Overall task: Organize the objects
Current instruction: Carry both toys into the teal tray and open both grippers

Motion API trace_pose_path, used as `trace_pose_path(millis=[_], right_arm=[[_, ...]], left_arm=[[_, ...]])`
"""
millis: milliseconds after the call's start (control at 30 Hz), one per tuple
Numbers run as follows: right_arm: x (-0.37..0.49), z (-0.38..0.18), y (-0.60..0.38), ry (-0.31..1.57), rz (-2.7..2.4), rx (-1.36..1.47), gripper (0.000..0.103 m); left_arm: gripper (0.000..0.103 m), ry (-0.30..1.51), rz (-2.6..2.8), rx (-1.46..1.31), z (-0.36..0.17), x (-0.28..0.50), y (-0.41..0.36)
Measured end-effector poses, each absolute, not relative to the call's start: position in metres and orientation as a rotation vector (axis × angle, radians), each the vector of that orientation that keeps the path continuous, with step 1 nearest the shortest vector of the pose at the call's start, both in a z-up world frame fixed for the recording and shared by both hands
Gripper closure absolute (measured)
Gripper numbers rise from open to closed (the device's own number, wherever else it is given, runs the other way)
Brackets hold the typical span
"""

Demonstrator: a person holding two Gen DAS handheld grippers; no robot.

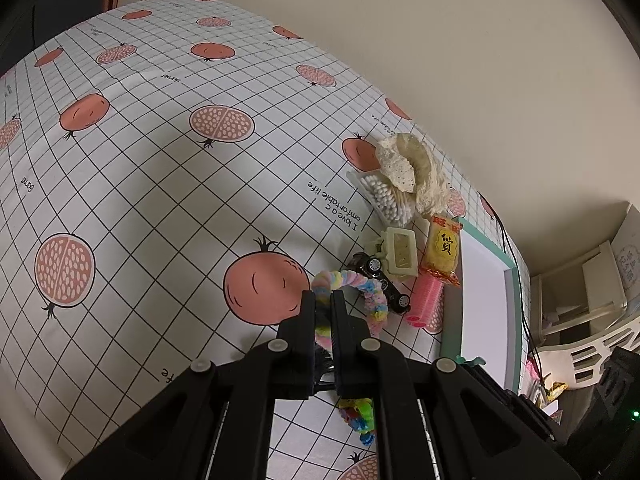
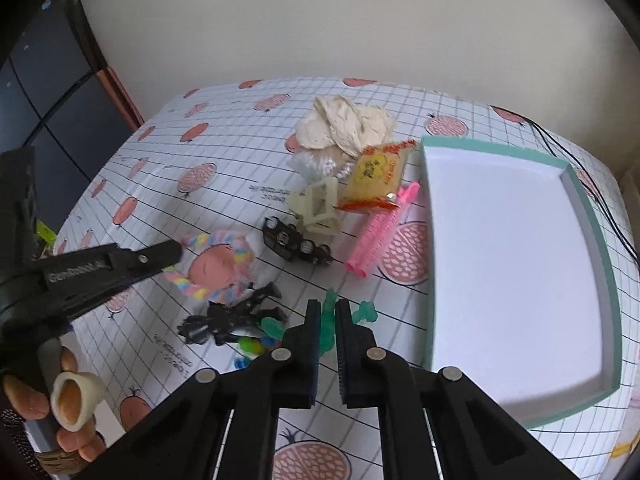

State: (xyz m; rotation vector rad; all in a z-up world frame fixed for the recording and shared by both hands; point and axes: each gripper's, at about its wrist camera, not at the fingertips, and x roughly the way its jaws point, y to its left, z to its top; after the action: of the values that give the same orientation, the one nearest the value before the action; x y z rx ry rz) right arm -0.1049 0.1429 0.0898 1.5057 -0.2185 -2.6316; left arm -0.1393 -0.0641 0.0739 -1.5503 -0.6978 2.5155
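Left wrist view: left gripper (image 1: 323, 304) clamped on the pastel scrunchie (image 1: 352, 296), which lies on the tablecloth (image 1: 140, 200) beside the toy car (image 1: 384, 284).
Handling: soft, light, compressible; pinch one side of the band.
Right wrist view: right gripper (image 2: 328, 316) closed on a teal clip (image 2: 329, 314), just beside the empty tray (image 2: 600, 240).
Handling: rigid, light, probably slippery; grip its body.
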Motion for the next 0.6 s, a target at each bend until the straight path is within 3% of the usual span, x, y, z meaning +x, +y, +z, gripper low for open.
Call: trace_pose_path(millis=[433, 600], right_arm=[[-0.09, 0.101, 0.217, -0.401, -2.784, 1.467, 0.095], [-0.077, 0.098, 0.259, -0.506, -2.843, 1.493, 0.095]], left_arm=[[0.096, -0.734, 2.48, -1.343, 0.098, -0.134, -0.04], [0.096, -0.655, 2.438, -1.294, 0.105, -0.131, 0.0]])
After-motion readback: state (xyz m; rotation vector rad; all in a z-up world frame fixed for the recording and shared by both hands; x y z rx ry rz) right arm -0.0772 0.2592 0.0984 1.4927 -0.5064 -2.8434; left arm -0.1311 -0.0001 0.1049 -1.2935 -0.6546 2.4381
